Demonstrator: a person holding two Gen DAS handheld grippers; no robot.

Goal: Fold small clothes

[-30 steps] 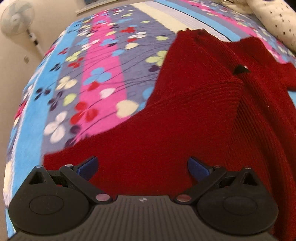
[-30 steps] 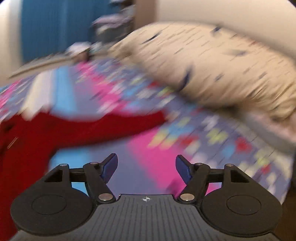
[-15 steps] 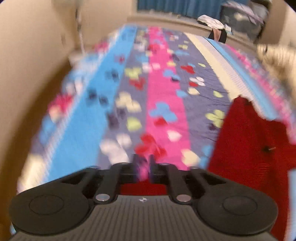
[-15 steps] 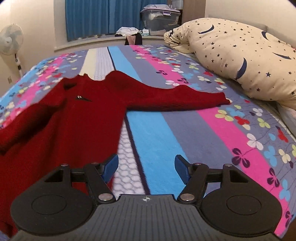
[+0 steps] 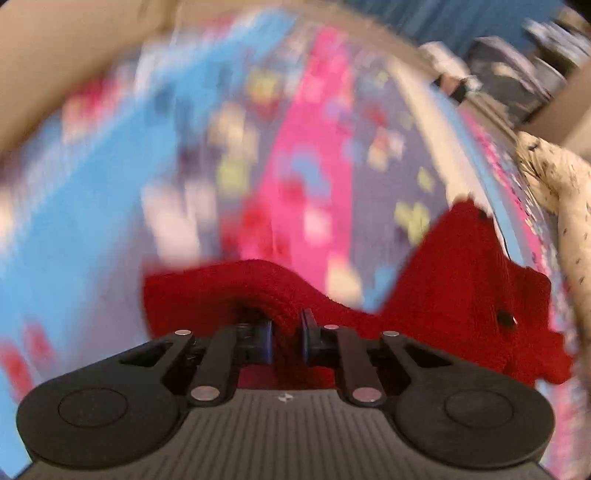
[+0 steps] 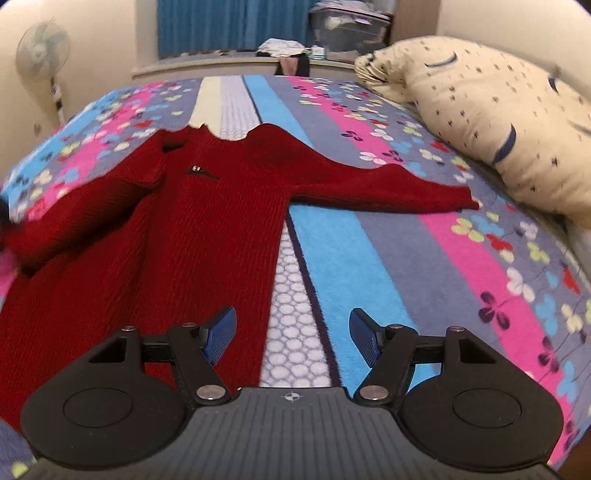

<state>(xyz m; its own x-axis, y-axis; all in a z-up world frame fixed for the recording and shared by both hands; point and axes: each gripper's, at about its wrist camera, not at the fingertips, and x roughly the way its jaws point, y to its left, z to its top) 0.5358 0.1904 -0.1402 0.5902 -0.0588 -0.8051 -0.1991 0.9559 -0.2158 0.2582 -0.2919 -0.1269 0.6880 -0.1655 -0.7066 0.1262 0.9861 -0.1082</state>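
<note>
A red knit sweater lies spread on the striped flowered blanket, neck toward the far end. Its right sleeve stretches flat toward the pillow. The other sleeve is bunched up and lifted in the blurred left wrist view, where my left gripper has its jaws closing with a fold of the red knit pinched between the blue pads. My right gripper is open and hovers over the sweater's right edge, with nothing between its fingers.
A cream pillow with dark marks lies along the right side of the bed. A standing fan is by the wall at far left. Clothes and a storage box sit beyond the bed's far end, under blue curtains.
My left gripper went from wide open over the sweater to nearly closed on the sleeve and swung left, dragging the knit up. The right gripper stayed open while its view swung onto the sweater.
</note>
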